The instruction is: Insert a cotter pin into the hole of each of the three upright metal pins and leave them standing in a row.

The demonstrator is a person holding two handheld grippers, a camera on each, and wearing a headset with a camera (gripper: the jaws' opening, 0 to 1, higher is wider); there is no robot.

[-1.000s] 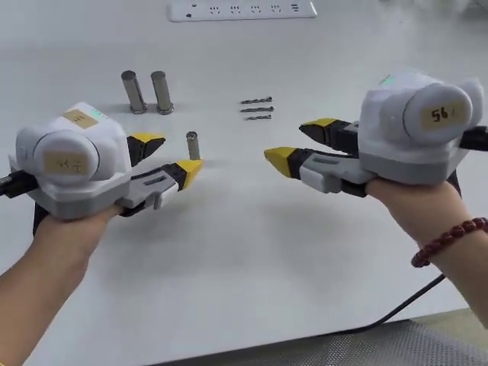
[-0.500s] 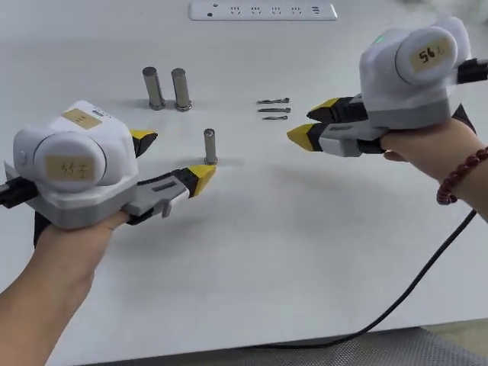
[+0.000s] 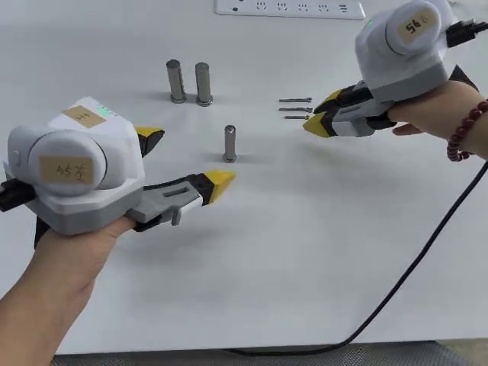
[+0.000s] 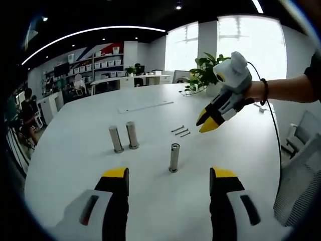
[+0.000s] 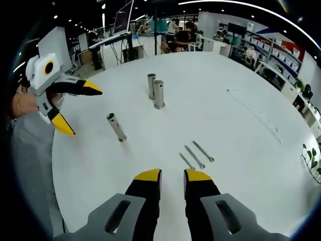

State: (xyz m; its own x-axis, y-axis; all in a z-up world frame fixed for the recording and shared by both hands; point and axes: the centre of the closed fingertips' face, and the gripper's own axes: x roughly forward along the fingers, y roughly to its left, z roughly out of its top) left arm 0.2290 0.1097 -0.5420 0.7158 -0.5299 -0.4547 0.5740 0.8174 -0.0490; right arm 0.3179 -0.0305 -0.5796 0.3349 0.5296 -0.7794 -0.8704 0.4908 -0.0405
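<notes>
Three grey metal pins stand upright on the white table: two close together (image 3: 189,81) at the back and a single pin (image 3: 229,142) nearer me. Three cotter pins (image 3: 296,108) lie side by side to the right. My left gripper (image 3: 185,158) is open wide, its jaws either side of the single pin (image 4: 173,157) and a little short of it. My right gripper (image 3: 322,114) hovers just right of the cotter pins (image 5: 195,154), jaws narrowly open and holding nothing. The paired pins (image 5: 155,90) stand beyond.
A white power strip (image 3: 290,8) lies along the far side of the table. A black cable (image 3: 412,263) trails from the right gripper over the near right of the table. The table's front edge (image 3: 229,357) is close below.
My right gripper has moved away from me to the cotter pins, and its jaws have narrowed. The left gripper has stayed by the single pin. The head camera has shifted.
</notes>
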